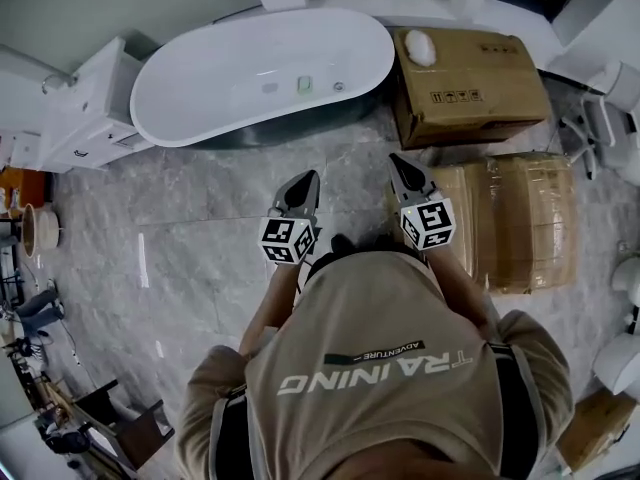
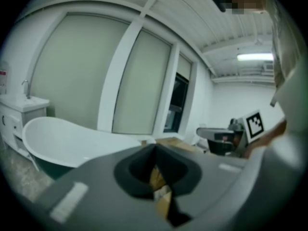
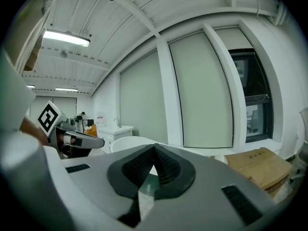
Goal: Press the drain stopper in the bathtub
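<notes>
Both claws clenched empty, well short of the bathtub (image 1: 250, 78).
Head view: left gripper (image 1: 303, 180) and right gripper (image 1: 397, 161) over the marble floor (image 1: 190, 228); drain stopper (image 1: 269, 87) on the tub's bottom; cardboard box (image 1: 465, 83) alongside. Left gripper view: jaws together, tub ahead. Right gripper view: jaws together.

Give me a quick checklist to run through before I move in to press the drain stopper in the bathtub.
1. Left gripper empty, jaws together: ok.
2. Right gripper empty, jaws together: ok.
3. Grippers over the white oval bathtub: not ok; both hang above the grey marble floor, short of it.
4. Stopper located: cannot tell; a small round grey spot on the tub bottom may be it.
5. Tub bottom free: not ok; a small pale green object lies beside that spot.
</notes>
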`<state>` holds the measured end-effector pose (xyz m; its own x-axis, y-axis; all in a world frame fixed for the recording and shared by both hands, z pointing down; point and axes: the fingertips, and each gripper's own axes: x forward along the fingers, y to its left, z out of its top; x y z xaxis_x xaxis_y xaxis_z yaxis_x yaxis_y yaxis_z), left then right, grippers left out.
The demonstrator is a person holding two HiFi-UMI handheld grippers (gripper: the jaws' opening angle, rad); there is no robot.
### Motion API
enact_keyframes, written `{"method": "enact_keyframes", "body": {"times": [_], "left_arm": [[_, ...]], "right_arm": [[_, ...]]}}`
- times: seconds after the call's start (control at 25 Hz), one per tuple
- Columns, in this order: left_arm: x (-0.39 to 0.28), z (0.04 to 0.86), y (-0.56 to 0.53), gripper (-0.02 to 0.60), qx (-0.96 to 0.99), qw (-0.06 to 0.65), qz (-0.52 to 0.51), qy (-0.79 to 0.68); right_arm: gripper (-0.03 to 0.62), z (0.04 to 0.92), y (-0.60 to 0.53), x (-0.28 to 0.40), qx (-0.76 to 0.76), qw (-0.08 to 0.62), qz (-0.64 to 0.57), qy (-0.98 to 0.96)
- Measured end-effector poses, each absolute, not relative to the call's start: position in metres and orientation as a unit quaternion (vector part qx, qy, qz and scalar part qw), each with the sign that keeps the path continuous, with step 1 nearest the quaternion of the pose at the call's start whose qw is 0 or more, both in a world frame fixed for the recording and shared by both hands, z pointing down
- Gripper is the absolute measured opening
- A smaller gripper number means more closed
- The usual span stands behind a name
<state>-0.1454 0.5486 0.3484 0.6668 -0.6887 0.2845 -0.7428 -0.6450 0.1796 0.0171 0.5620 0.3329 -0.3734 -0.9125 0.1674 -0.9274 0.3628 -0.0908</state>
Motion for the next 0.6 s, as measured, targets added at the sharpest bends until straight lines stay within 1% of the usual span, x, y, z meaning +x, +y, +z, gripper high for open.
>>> {"method": "enact_keyframes", "body": {"times": [0.2, 0.44, 0.6], "left_arm": [[-0.169, 0.347, 0.534, 0.002, 0.902, 0.147, 0.077, -0.399], [-0.191, 0.345, 0.504, 0.002, 0.901, 0.123, 0.066, -0.411], [-0.184, 0.365, 0.497, 0.002, 0.900, 0.154, 0.072, -0.401]], "right_arm": [[0.009, 0.335, 0.554, -0.003, 0.562, 0.060, 0.091, -0.820], [0.008, 0.346, 0.539, -0.033, 0.551, 0.078, 0.103, -0.824], [0.008, 0.361, 0.539, -0.041, 0.538, 0.109, 0.113, -0.828]]}}
